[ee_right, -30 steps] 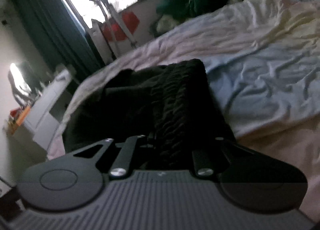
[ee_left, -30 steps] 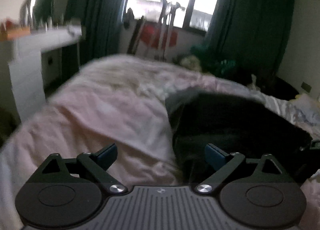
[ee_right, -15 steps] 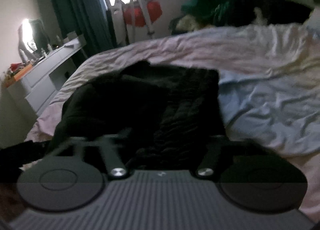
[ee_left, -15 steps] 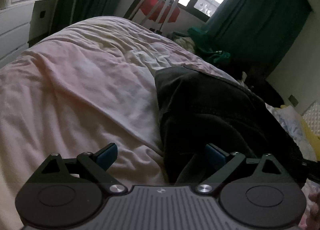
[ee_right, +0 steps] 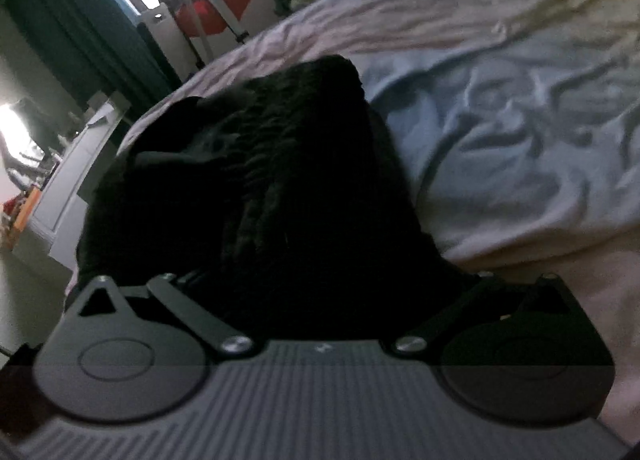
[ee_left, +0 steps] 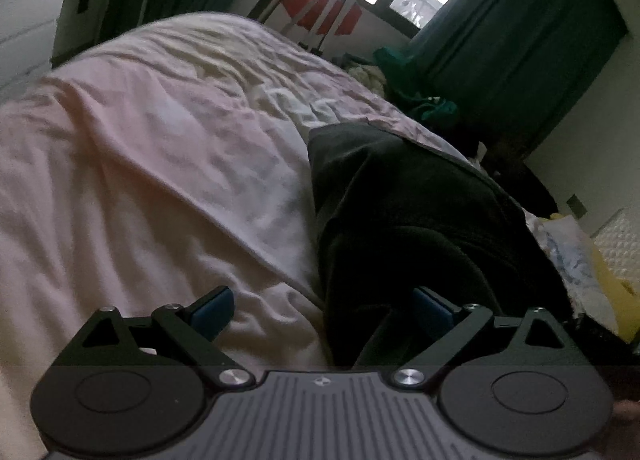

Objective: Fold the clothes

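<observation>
A black garment point(ee_left: 420, 212) lies on the bed, folded into a thick bundle; it also fills the middle of the right wrist view point(ee_right: 260, 188). My left gripper point(ee_left: 320, 310) is open, low over the bed, its blue pads astride the garment's near left edge. My right gripper point(ee_right: 320, 288) is wide open at the garment's near end; its fingertips are lost against the dark cloth.
The bed has a pale pink cover point(ee_left: 140, 180) and a crumpled light blue sheet point(ee_right: 500, 148). A white dresser point(ee_left: 36, 12) stands left of the bed. A drying rack with red cloth point(ee_left: 324, 8) stands under the window. Clothes point(ee_left: 424, 100) lie by the green curtains.
The left gripper has dropped and moved in along the garment's left edge. The right gripper has swung and tilted over the garment's near end. Both stay open.
</observation>
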`<action>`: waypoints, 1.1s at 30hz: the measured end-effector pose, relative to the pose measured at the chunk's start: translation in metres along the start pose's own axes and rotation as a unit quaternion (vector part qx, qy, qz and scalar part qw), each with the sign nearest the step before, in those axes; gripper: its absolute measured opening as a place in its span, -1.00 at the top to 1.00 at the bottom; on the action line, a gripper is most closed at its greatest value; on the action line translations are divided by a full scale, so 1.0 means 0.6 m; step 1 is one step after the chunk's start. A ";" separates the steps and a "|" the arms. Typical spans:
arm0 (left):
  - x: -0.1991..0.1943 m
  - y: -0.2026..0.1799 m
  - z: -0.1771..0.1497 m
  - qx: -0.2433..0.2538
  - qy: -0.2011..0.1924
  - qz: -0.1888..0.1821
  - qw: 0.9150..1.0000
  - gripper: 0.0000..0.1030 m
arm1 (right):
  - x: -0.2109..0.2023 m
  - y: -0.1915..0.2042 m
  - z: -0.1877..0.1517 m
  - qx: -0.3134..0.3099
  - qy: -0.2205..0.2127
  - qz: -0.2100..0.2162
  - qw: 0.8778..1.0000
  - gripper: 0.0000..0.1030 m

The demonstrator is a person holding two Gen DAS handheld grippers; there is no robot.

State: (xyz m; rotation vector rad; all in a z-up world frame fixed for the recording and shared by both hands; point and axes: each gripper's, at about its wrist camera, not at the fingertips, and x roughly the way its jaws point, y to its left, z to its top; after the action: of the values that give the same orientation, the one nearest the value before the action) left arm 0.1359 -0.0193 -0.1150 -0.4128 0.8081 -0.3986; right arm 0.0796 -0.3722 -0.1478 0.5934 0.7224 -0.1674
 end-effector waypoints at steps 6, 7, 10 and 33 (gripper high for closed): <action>-0.001 0.002 -0.001 -0.013 0.004 -0.004 1.000 -0.89 | 0.004 0.018 0.002 -0.050 -0.007 -0.024 0.998 -1.00; -0.002 0.002 -0.002 -0.013 0.003 -0.004 1.000 -0.89 | -0.001 0.026 0.001 -0.068 -0.014 -0.035 0.997 -1.00; -0.001 0.002 -0.002 -0.017 0.003 -0.005 1.000 -0.89 | -0.017 0.070 -0.016 -0.159 -0.057 -0.092 0.981 -1.00; 0.012 0.027 0.005 -0.058 0.002 -0.026 0.998 -0.88 | -0.056 0.070 -0.042 -0.035 -0.104 0.050 0.993 -1.00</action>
State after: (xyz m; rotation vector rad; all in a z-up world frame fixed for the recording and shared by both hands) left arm 0.1458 -0.0084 -0.1258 -0.5426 0.8292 -0.4012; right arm 0.0545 -0.3254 -0.1214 0.5352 0.4929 -0.1093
